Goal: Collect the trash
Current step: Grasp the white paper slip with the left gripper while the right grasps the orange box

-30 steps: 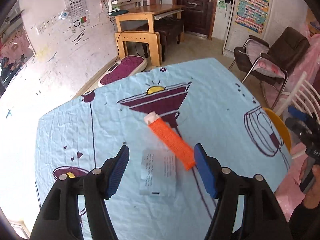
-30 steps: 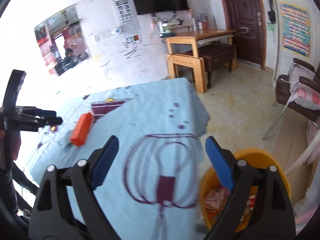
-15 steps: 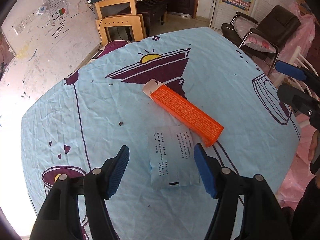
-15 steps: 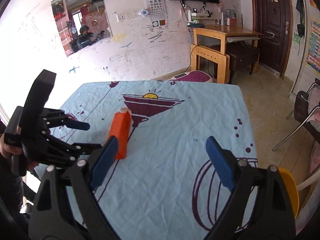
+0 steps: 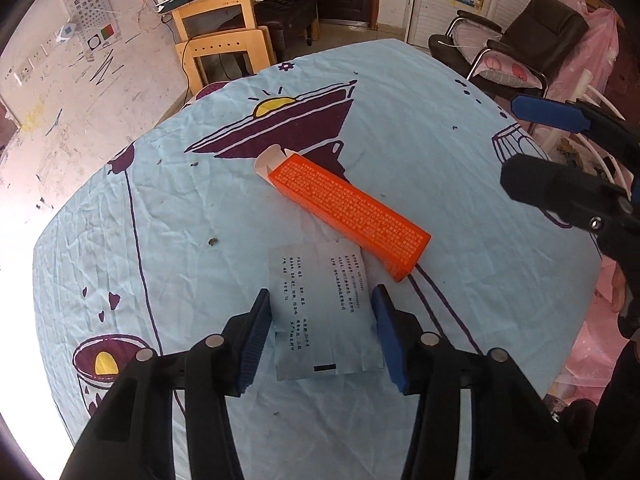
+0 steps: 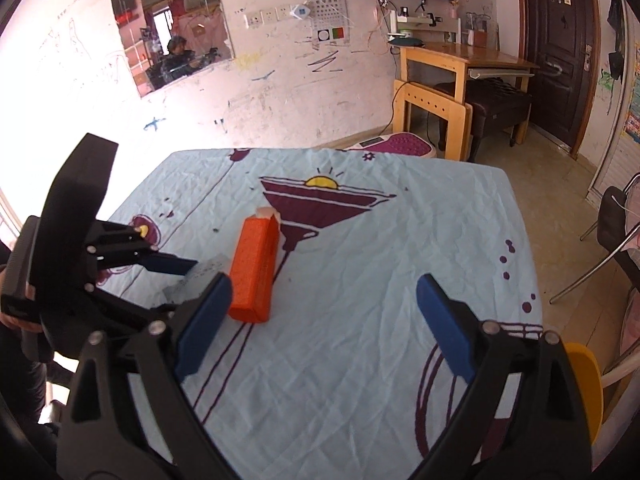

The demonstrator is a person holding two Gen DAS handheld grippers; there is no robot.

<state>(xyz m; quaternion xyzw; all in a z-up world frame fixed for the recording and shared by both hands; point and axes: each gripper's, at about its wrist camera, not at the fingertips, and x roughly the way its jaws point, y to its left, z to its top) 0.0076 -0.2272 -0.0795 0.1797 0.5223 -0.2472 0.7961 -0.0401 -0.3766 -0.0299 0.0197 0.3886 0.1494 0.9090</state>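
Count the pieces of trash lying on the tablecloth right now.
2. A printed paper packet lies between the closing left claw fingers, and an orange carton sits just beyond it, touching its far corner. Nothing else shows; the nearest table edge is hidden.

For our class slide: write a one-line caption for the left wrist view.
Left gripper closing around a printed packet beside an orange box on the tablecloth.

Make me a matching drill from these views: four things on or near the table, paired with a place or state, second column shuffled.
Things:
1. orange box
2. paper slip
3. left claw
4. right claw

States:
A. closing around the slip
B. open, nothing between its pads
C. end flap open, lying flat
D. printed, between two blue pads

Pairs: 1-C, 2-D, 3-A, 4-B
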